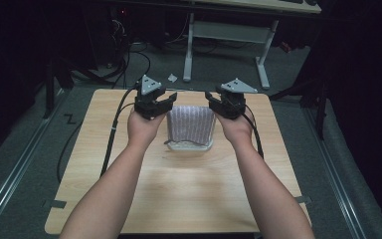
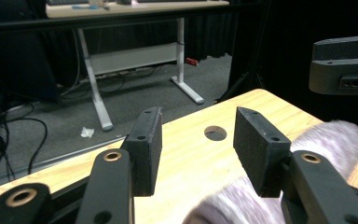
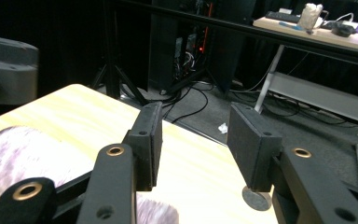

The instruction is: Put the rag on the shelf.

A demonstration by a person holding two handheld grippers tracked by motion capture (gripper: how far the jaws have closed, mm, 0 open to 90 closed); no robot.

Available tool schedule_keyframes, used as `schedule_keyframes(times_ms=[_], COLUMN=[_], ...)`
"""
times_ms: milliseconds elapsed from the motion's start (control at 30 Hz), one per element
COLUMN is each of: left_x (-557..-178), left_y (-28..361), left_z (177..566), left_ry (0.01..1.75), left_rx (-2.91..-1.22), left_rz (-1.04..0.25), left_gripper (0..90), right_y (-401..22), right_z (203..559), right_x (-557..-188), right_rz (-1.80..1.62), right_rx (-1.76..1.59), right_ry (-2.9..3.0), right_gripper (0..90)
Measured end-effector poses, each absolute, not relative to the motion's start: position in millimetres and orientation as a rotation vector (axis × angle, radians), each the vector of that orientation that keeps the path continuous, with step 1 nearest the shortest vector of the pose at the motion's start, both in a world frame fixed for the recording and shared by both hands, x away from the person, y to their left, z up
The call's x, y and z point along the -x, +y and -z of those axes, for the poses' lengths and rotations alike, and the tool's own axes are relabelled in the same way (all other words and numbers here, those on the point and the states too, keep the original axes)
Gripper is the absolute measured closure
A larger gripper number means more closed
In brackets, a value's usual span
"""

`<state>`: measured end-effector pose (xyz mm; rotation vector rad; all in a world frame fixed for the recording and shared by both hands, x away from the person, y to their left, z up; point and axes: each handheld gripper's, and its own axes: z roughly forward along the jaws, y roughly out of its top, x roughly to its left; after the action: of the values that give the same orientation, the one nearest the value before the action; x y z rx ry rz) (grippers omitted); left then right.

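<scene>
Cloth (image 1: 191,124): soft, light, limp; best pinched at far corners.
Left gripper (image 1: 155,104): jaws apart, empty.
Right gripper (image 1: 223,103): jaws apart, empty.

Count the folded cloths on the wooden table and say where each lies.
1: a grey ribbed folded cloth lies at the middle of the light wooden table, towards its far edge. More may lie hidden beneath it.
</scene>
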<state>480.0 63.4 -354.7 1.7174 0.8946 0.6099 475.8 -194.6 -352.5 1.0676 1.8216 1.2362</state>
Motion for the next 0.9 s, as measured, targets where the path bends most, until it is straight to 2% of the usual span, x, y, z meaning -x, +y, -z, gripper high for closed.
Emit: schedule_keyframes(times_ms=[367,600,900], left_x=[-445,-429,-422], left_y=[80,87,87], left_z=[363,372,402], left_ry=[0.883,0.864,0.882], left_rx=[-1.727,-1.753,-1.795], left_rz=[-0.602,-0.600,-0.525], left_gripper=[50.1,49.2,48.7], right_y=[-207,-218,-220], right_z=[364,378,406], right_x=[-434,-416,-402], right_rz=[-1.201,-1.184,-1.157], right_rx=[-1.059,-1.083,-1.093], right_ry=[1.825,1.848,1.904], right_gripper=[56.9,52.2,50.3])
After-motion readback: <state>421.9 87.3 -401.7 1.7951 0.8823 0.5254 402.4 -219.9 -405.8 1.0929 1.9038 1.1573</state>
